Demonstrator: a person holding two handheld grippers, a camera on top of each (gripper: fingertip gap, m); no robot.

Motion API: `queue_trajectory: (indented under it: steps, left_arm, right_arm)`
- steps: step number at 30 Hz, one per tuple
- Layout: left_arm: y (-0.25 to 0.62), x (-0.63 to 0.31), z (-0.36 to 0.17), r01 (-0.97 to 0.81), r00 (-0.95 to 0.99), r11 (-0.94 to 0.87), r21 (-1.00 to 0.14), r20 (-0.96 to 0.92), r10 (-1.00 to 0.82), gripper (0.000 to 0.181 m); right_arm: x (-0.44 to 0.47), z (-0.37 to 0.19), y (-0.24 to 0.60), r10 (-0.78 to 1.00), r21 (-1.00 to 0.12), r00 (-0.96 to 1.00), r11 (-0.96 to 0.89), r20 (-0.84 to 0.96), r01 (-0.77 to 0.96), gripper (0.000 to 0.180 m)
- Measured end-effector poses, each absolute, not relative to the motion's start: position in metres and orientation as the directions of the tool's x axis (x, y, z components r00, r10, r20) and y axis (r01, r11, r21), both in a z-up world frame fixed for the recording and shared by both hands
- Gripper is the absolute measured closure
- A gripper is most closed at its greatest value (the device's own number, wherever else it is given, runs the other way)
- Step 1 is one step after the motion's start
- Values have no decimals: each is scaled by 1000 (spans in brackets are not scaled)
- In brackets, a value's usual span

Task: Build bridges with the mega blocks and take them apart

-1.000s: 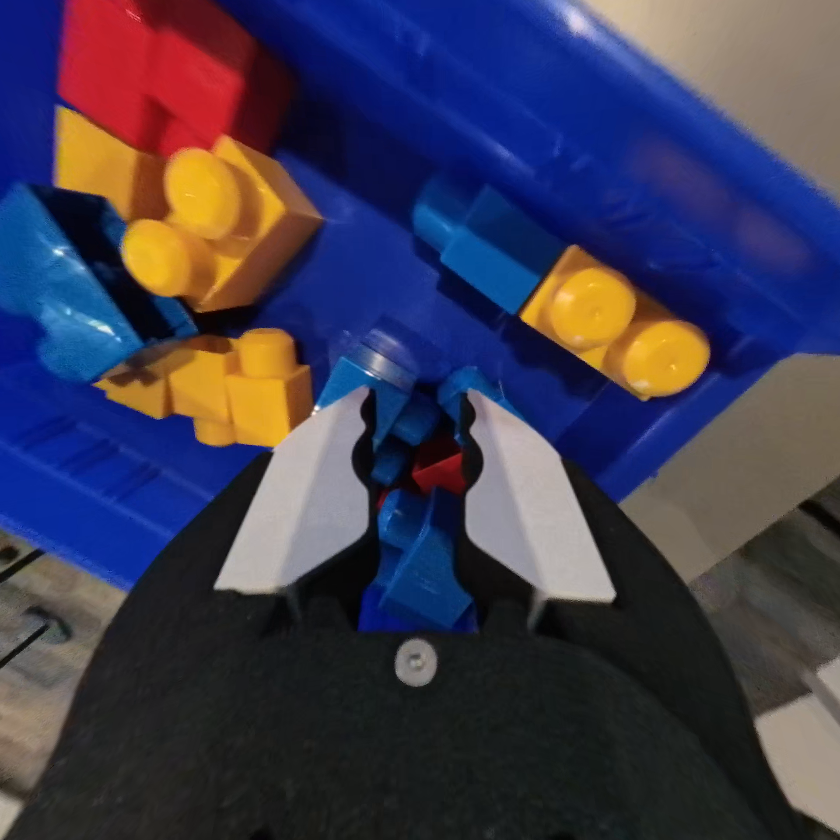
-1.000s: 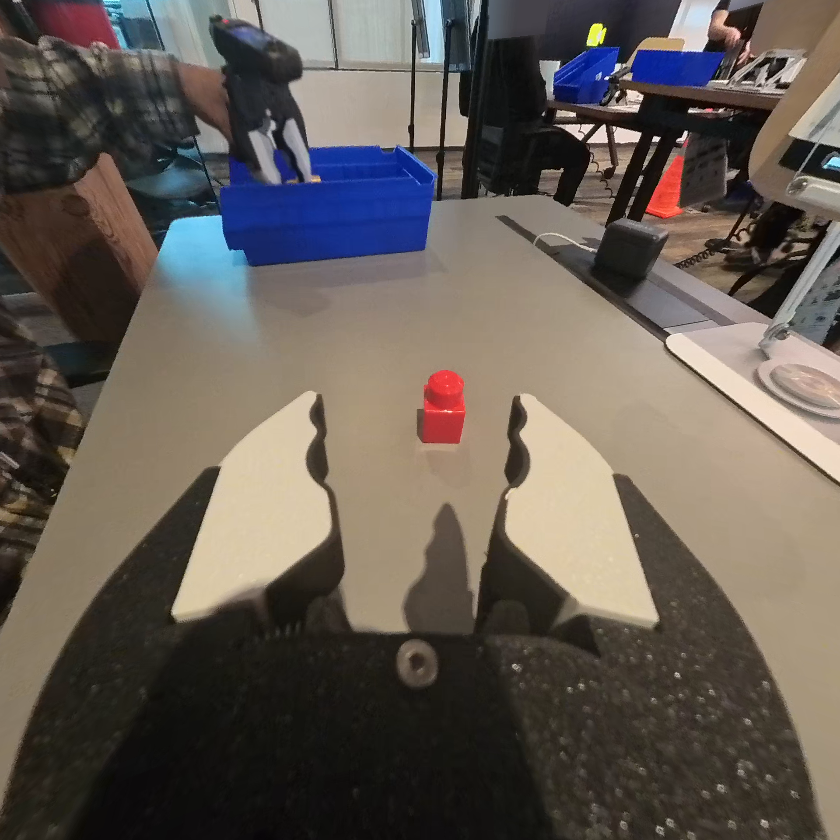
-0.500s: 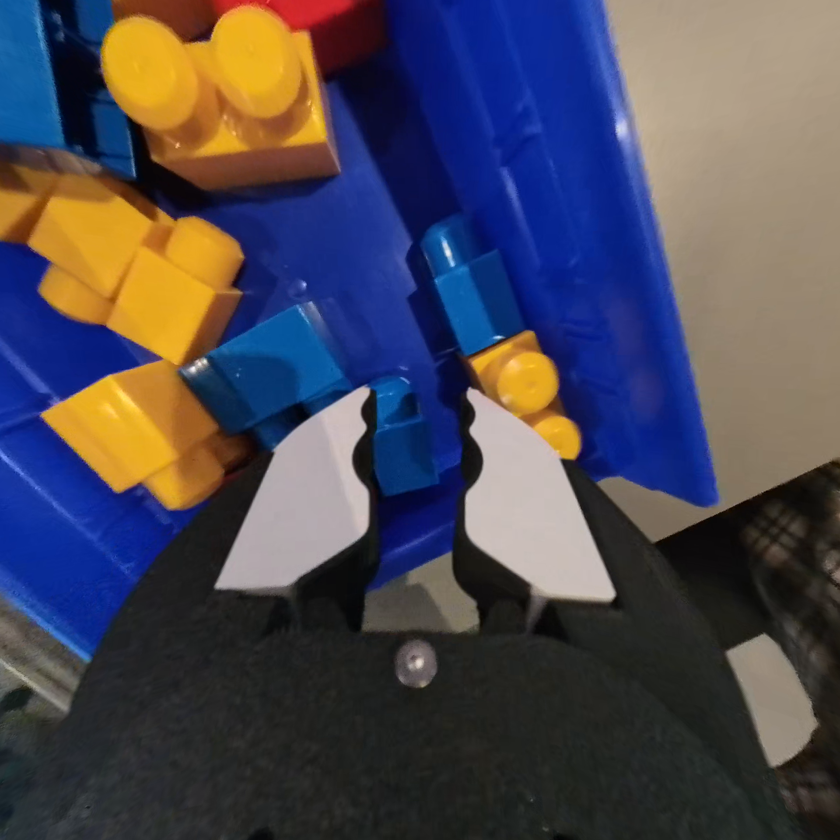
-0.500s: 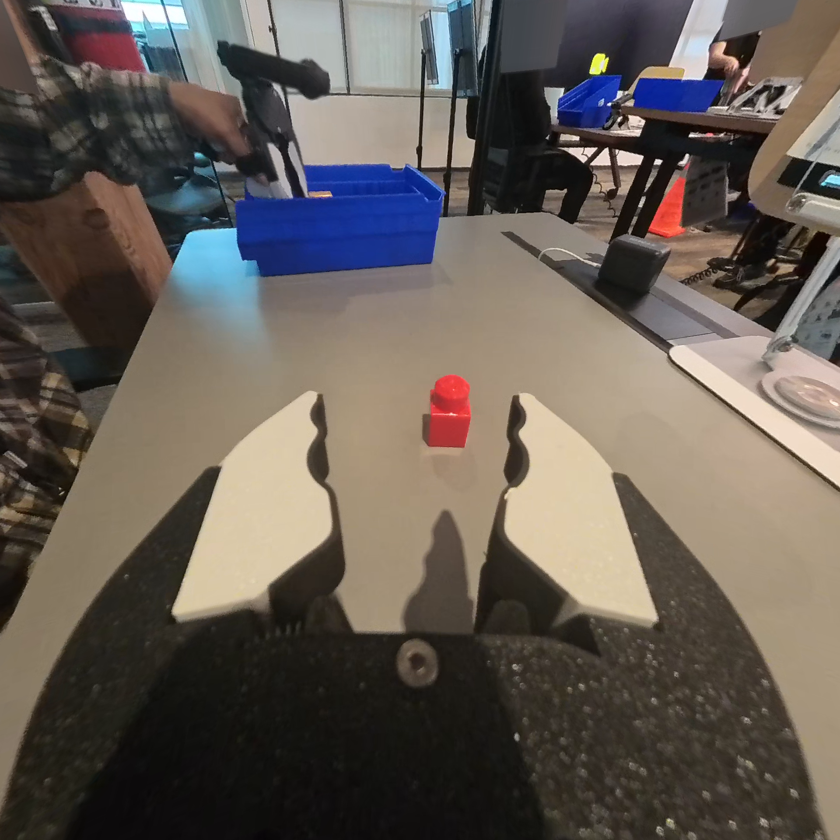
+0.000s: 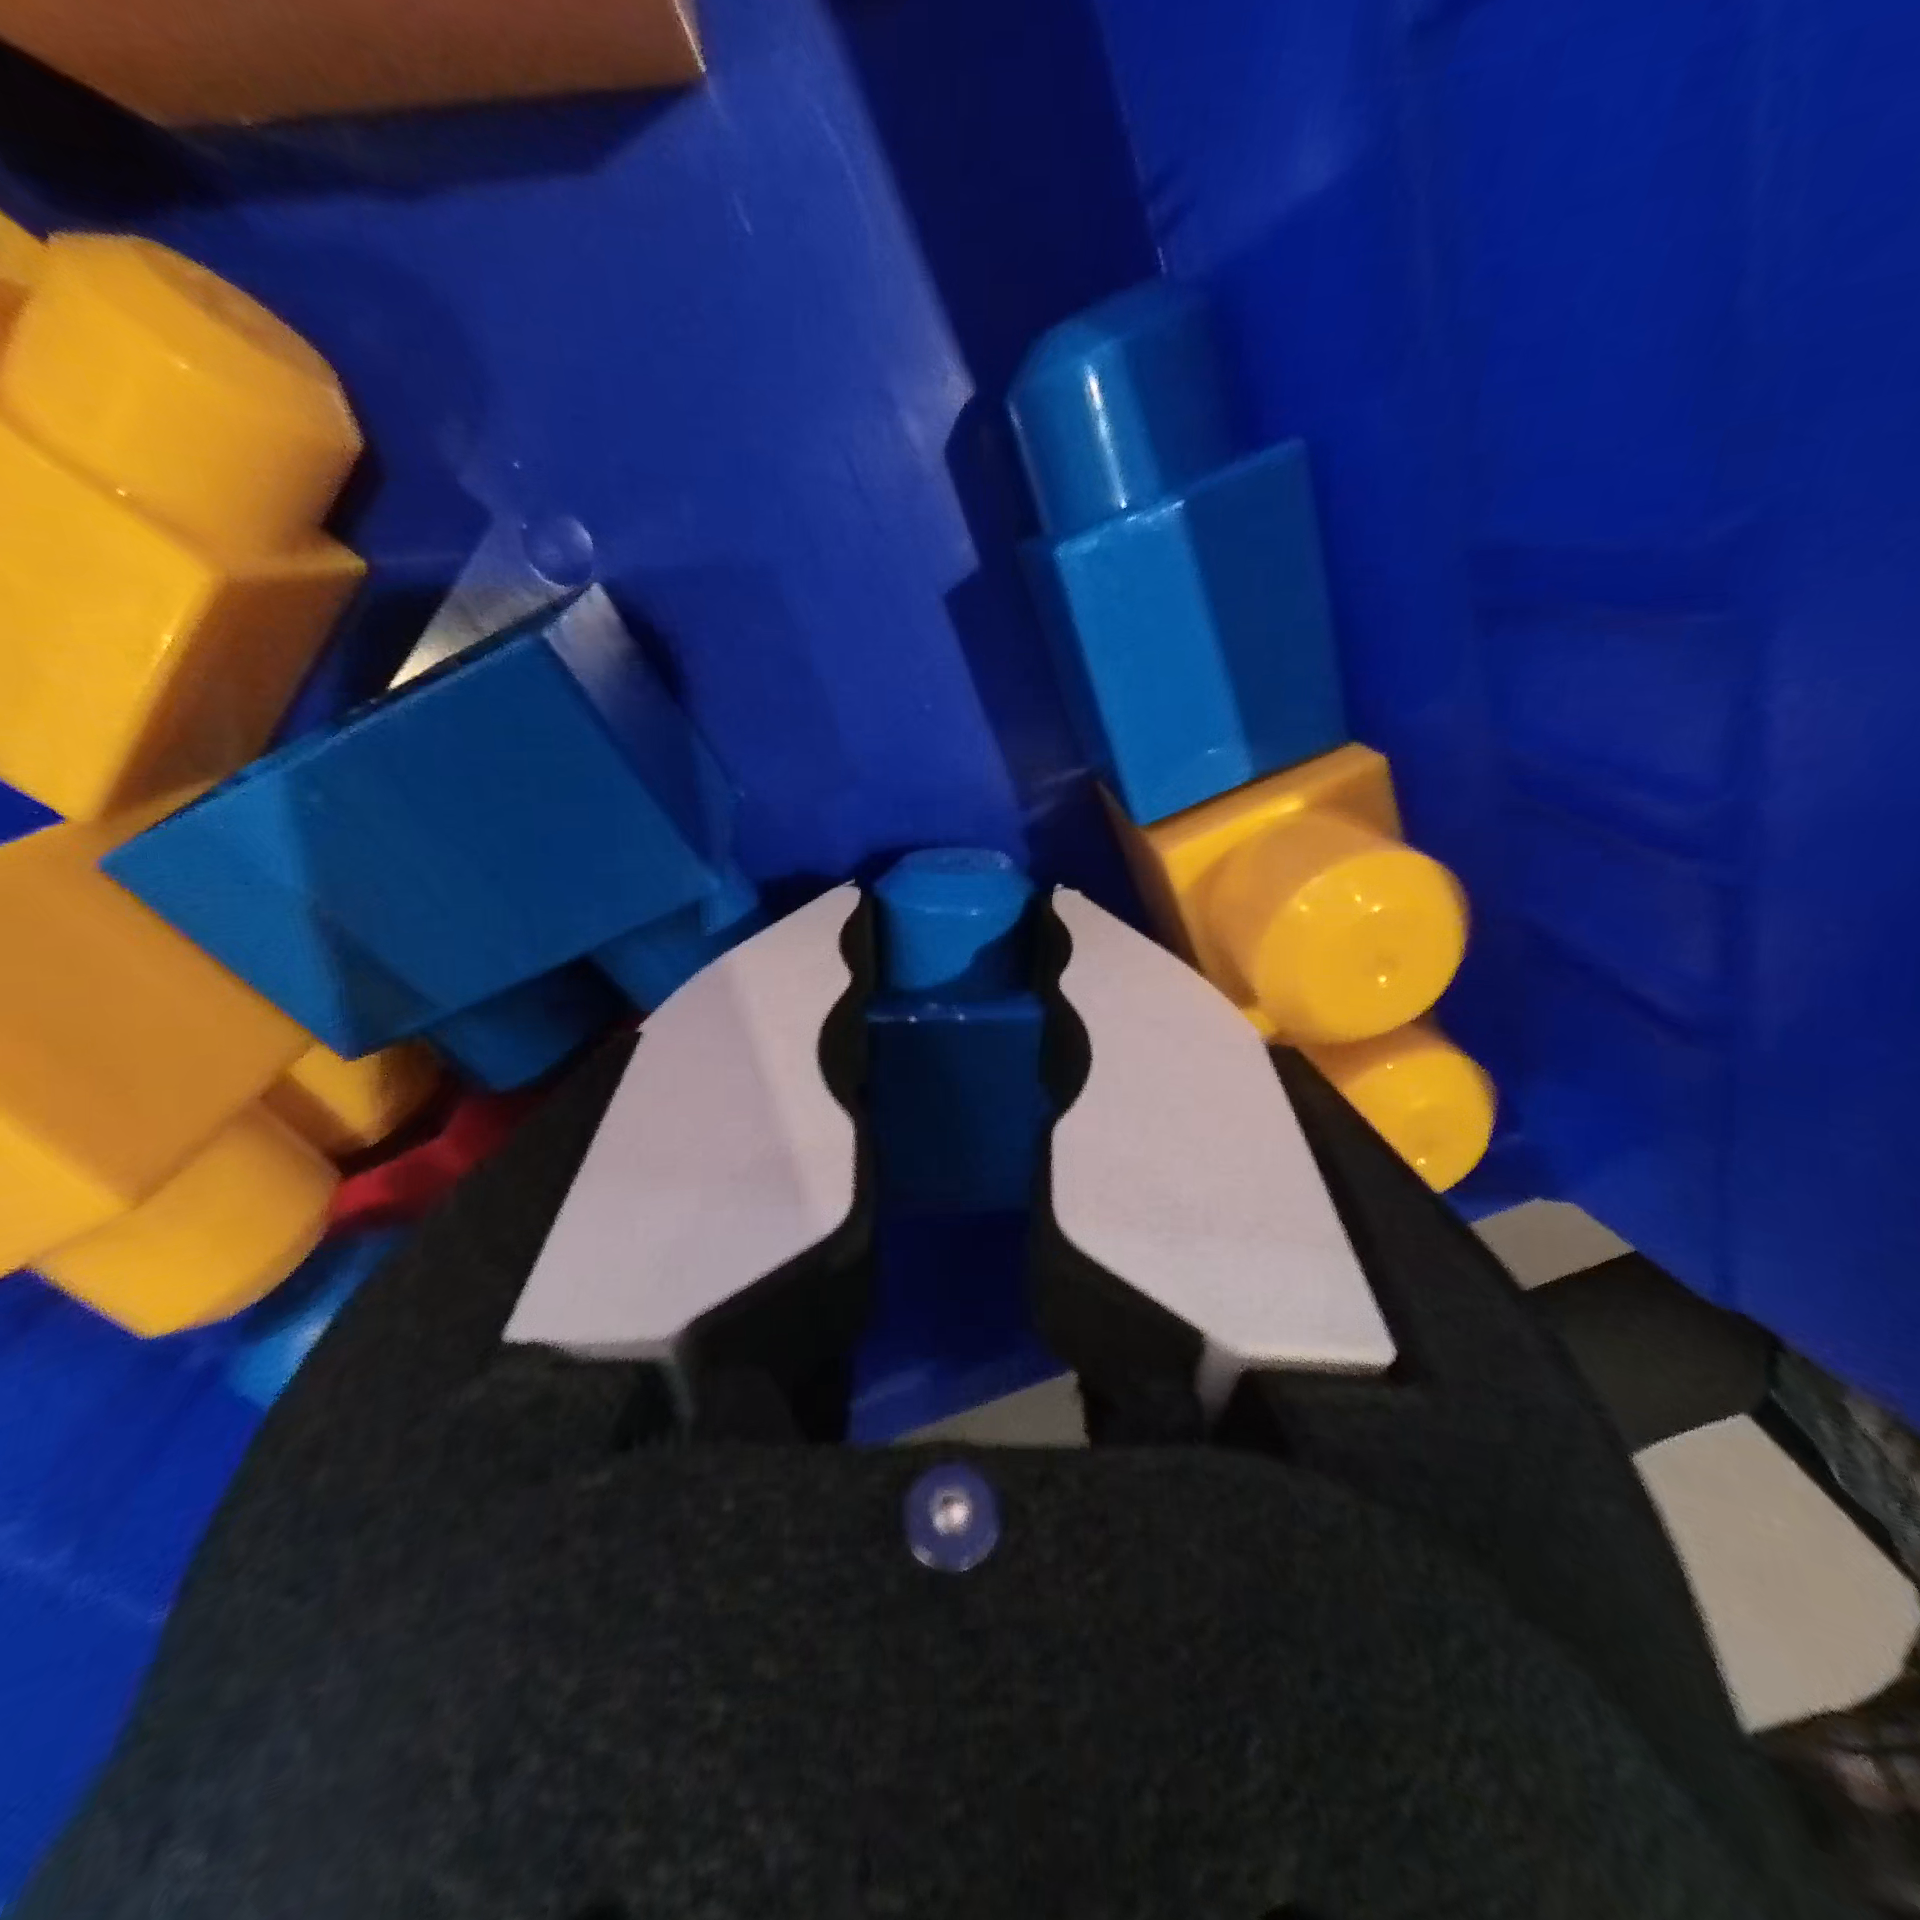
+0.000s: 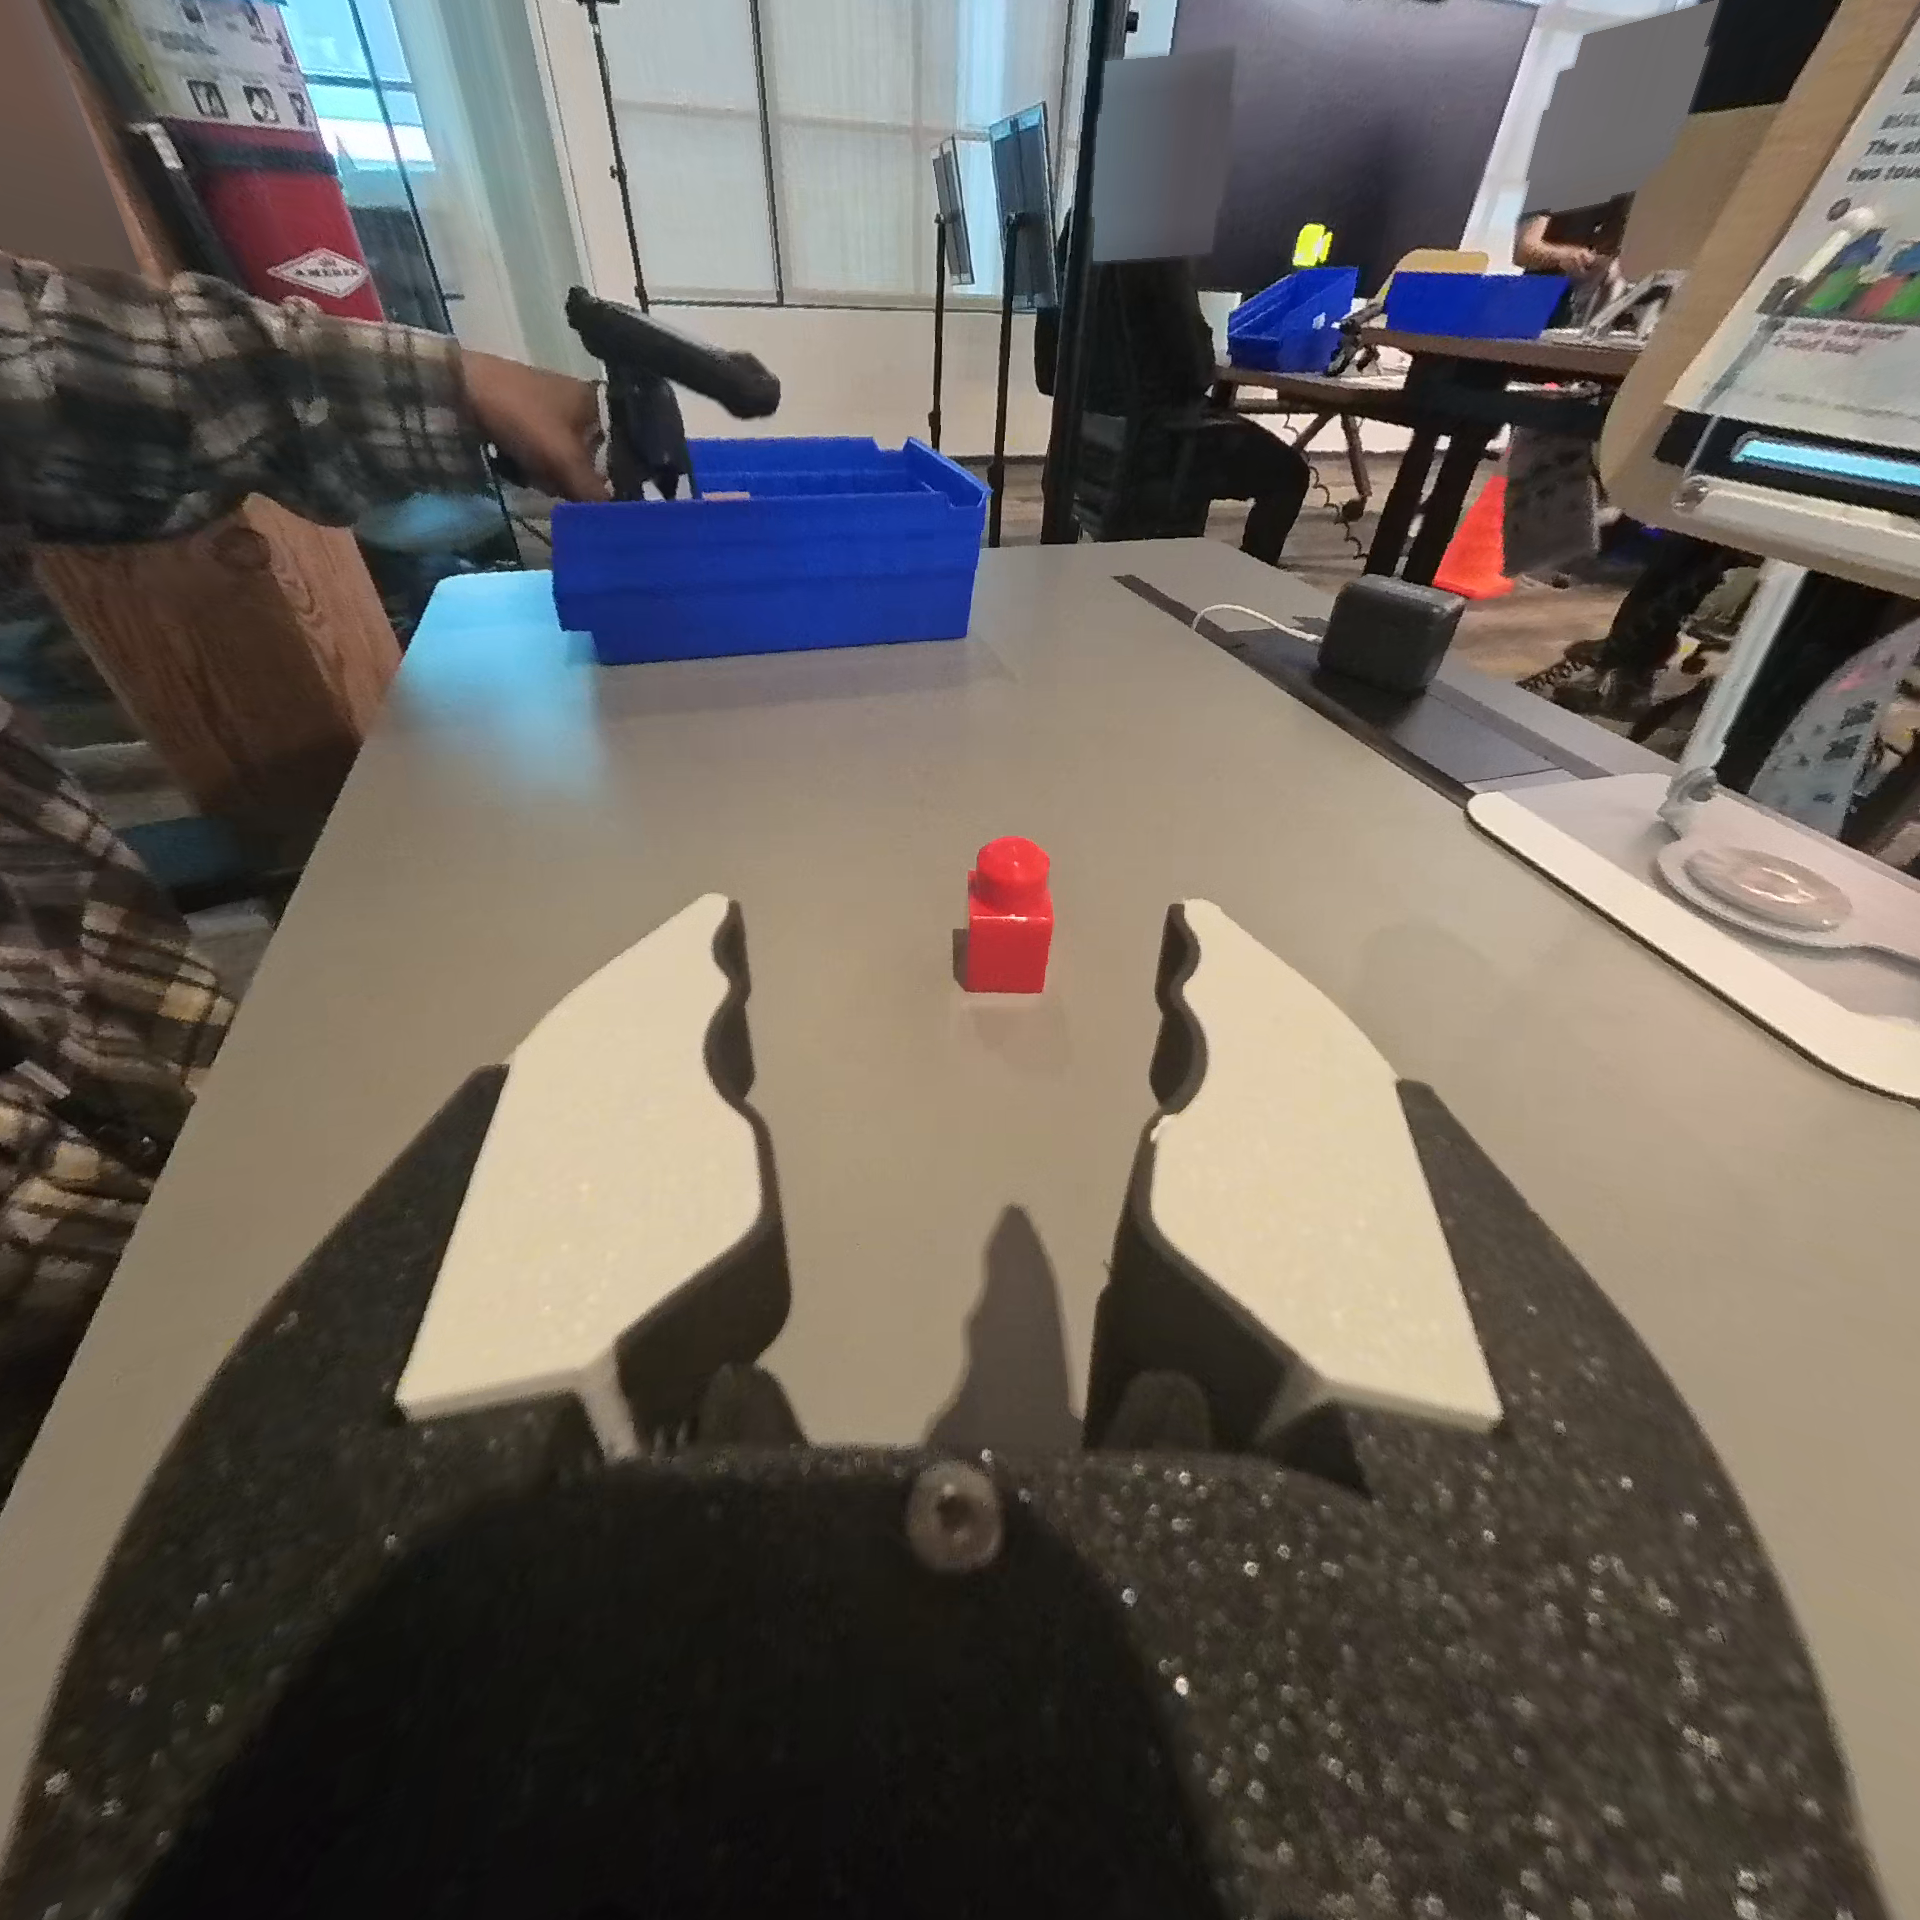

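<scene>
Inside the blue bin [image 5: 1558, 416], your left tongs [image 5: 951, 914] clamp the light, stiff, smooth blue block [image 5: 951, 1039] by its flat sides, while your right tongs [image 6: 951, 925] stand apart.

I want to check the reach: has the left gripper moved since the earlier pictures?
Yes. In the right wrist view, the left gripper has gone lower into the blue bin, nearer its left end, and its fingers now flank a small blue block.

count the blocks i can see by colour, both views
blue: 3
yellow: 3, maybe more hidden
red: 2, one on the table, one a sliver in the bin
total: 8 in view
</scene>
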State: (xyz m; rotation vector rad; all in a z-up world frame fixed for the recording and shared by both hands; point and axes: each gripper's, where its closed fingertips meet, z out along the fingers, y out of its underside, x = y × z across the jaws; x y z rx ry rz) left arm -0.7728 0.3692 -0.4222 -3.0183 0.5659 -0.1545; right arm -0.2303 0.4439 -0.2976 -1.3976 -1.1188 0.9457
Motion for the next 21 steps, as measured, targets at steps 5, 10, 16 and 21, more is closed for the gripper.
queue_trajectory:
  steps: [5,10,16,21]
  left_arm:
    - [382,-779,-398,-335,933,-913,-234,56,-356,151]
    - [402,-786,-350,-301,946,-850,-433,-19,-325,151]
    - [432,-756,-279,-273,937,-681,-679,-28,-347,151]
    - [455,-669,-238,-230,862,-484,-844,54,-504,152]
  right_arm:
    - [-219,-299,442,965,-994,261,-1,27,108,105]
    - [-211,-298,440,962,-996,271,-3,22,90,106]
    - [-207,-297,438,961,-997,275,3,26,83,106]
    - [-204,-301,433,961,-997,276,-6,17,83,106]
